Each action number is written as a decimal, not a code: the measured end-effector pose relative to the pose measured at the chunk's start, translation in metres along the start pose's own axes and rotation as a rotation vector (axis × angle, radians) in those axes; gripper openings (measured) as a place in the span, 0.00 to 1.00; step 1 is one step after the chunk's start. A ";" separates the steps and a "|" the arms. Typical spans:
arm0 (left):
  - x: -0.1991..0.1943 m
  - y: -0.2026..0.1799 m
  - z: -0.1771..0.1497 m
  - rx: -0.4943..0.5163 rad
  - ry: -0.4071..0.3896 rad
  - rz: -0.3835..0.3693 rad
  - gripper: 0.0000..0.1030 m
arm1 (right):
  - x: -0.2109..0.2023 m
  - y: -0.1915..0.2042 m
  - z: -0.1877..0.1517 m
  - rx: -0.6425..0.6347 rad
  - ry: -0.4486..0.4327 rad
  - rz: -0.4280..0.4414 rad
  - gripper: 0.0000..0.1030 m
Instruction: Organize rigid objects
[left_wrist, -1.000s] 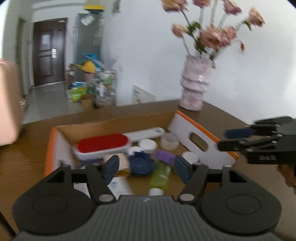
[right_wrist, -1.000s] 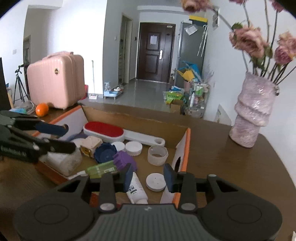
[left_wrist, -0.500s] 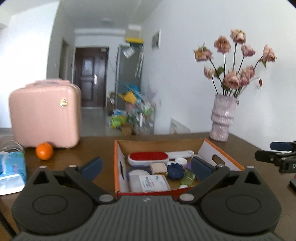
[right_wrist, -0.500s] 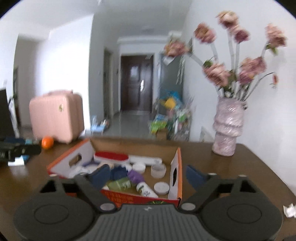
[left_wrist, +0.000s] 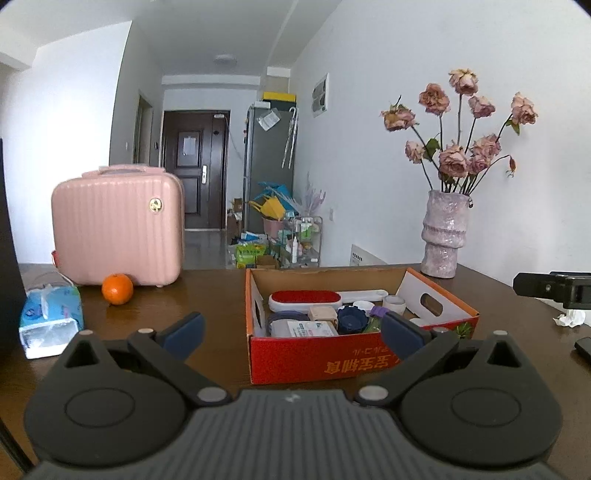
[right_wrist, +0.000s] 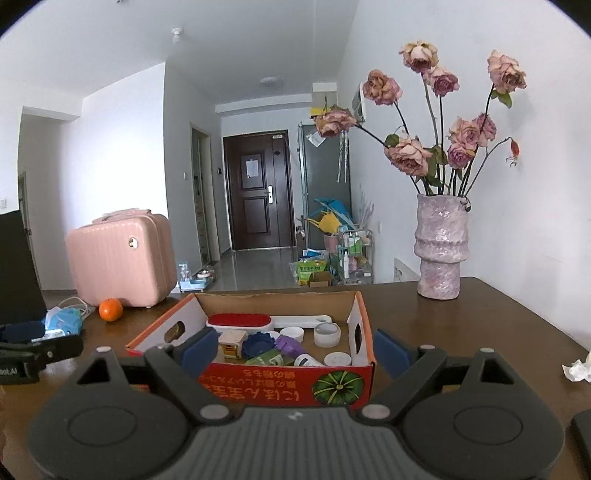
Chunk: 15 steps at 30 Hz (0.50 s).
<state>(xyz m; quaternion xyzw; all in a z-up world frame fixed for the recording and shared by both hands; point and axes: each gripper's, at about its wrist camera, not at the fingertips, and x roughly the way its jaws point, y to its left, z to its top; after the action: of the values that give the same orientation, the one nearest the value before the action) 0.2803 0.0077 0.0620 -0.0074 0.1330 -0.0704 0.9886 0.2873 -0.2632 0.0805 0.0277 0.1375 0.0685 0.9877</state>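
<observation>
Left hand-held gripper (left_wrist: 291, 334): jaws spread wide, nothing between the pads, held low over the desk (left_wrist: 207, 295) just short of the box.
Right hand-held gripper (right_wrist: 293, 349): jaws wide apart, empty; the near red wall of the box shows in the gap between the blue pads (right_wrist: 195, 349).
Cardboard box (left_wrist: 332, 360): straight ahead of both hand-held grippers, open-topped, red front with print, orange-edged side flaps with hand holes.
Box contents: red-topped brush (left_wrist: 304, 300) with a white handle along the far side; dark blue toothed lid (left_wrist: 352, 319), wooden block (left_wrist: 322, 314), purple cap (right_wrist: 289, 345), green tube (right_wrist: 271, 357), white jar (right_wrist: 327, 334), round white lid (right_wrist: 337, 358), flat white packet (left_wrist: 310, 328) near the front.
In the way: only the front wall of the box, between the pads and the items.
Left of the grippers: orange (left_wrist: 117, 289) touching or just in front of the pink suitcase (left_wrist: 118, 229); blue tissue pack (left_wrist: 50, 314) nearer.
Right of the grippers: pink vase (right_wrist: 440, 247) with dried roses beyond the box corner; crumpled tissue (right_wrist: 576, 369) near the desk edge.
Far ahead: hallway, dark door (right_wrist: 256, 190), cluttered cart.
</observation>
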 end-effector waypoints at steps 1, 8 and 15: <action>-0.005 -0.001 0.000 0.003 -0.004 0.007 1.00 | -0.005 0.001 -0.001 0.001 -0.005 -0.002 0.88; -0.063 -0.008 -0.011 -0.020 -0.008 0.037 1.00 | -0.054 0.016 -0.014 -0.024 -0.041 -0.006 0.89; -0.127 -0.017 -0.033 -0.024 -0.031 0.075 1.00 | -0.106 0.029 -0.035 -0.027 -0.023 0.014 0.92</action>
<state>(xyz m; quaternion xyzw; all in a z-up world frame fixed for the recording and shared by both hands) 0.1482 0.0091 0.0643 -0.0156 0.1186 -0.0316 0.9923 0.1735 -0.2484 0.0773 0.0159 0.1250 0.0767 0.9891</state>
